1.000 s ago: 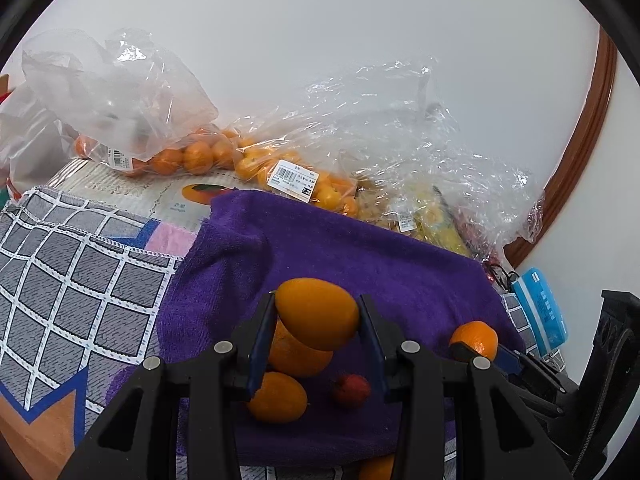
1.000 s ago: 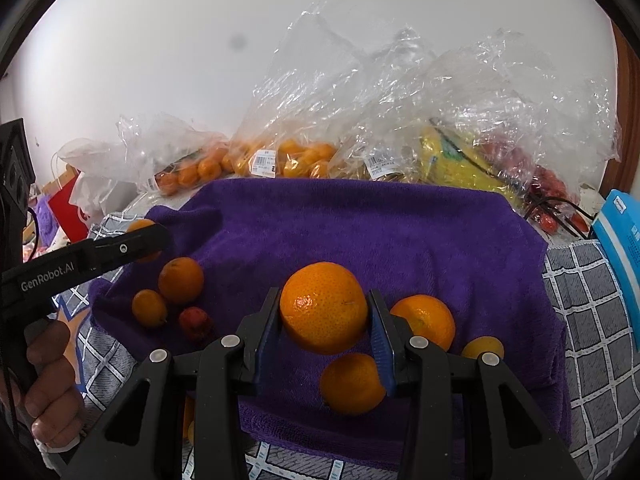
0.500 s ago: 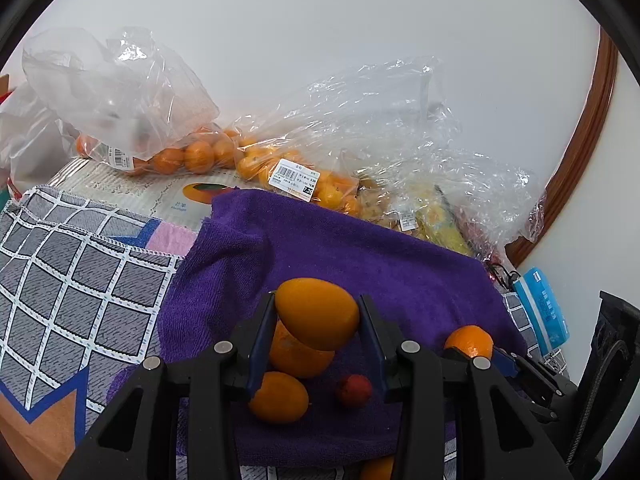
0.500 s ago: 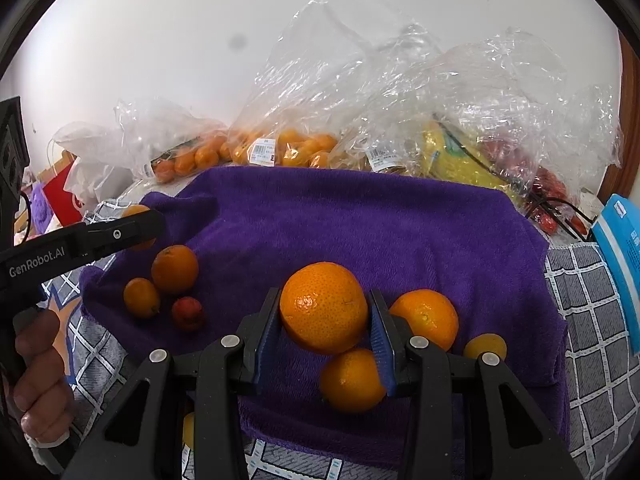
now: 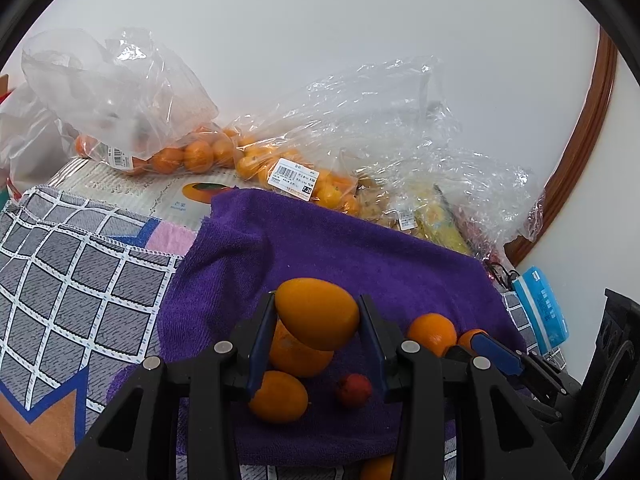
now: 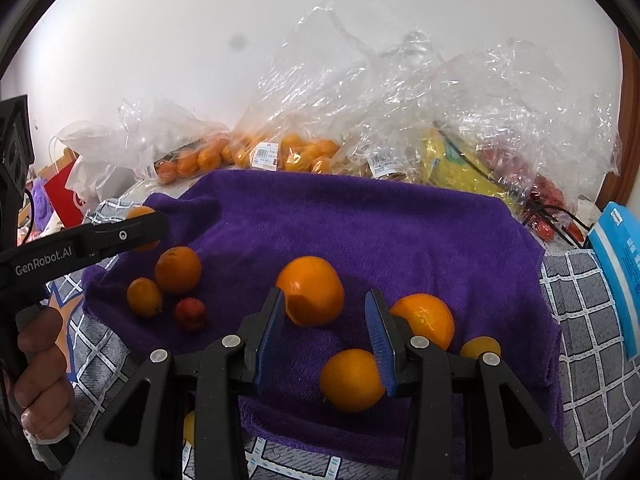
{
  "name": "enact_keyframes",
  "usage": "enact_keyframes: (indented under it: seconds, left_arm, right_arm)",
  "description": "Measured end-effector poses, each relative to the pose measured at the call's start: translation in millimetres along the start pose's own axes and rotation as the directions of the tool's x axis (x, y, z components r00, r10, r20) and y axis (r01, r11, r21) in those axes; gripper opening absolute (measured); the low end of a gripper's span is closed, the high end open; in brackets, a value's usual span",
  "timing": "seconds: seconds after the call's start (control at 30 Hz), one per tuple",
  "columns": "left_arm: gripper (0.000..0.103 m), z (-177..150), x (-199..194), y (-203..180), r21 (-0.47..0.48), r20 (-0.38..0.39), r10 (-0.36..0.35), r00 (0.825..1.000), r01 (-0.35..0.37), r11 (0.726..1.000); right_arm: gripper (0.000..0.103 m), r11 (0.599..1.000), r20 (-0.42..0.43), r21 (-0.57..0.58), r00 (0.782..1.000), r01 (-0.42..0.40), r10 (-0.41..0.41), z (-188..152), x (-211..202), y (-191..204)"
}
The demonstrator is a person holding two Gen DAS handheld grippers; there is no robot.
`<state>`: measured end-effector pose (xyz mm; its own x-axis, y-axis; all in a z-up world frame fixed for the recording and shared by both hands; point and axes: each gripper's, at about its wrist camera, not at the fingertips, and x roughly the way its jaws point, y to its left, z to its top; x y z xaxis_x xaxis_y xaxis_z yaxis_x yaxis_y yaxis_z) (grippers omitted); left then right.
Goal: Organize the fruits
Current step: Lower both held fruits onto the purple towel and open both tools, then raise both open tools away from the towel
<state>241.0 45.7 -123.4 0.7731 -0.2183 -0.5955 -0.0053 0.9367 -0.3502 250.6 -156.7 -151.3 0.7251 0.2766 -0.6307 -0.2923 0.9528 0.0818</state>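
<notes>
My left gripper (image 5: pixel 318 334) is clamped on a smooth, egg-shaped orange fruit (image 5: pixel 317 313), lifted above the purple terry towel (image 5: pixel 360 252). My right gripper (image 6: pixel 326 338) gapes wide, its jaws clear of the round dimpled orange (image 6: pixel 311 290) lying on the towel between them.

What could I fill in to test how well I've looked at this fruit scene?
1. The loose fruit lies on a towel whose colour is ___.
2. The left gripper is shut on an oval fruit coloured ___.
3. The small fruit lying near it on the towel is ___.
4. Behind the towel, more fruit sits in clear bags made of ___.

Missing words: purple; orange; red; plastic.
</notes>
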Motion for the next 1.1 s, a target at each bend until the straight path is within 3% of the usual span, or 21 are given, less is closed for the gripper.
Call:
enact_keyframes:
  seconds: [0.5, 1.1]
  left_arm:
    - [0.039, -8.0, 4.3, -21.3, 0.074, -0.046, -0.123, 0.991, 0.127, 0.989]
    - [0.038, -12.3, 9.9, -28.1, 0.092, -0.029, -0.127, 0.991, 0.129, 0.987]
  right_arm:
    - [0.042, 0.999, 0.051, 0.035, 0.999, 0.011, -0.013, 4.9, -19.8, -10.3]
    - [0.042, 0.999, 0.048, 0.047, 0.999, 0.016, -0.018, 3.9, -19.9, -13.6]
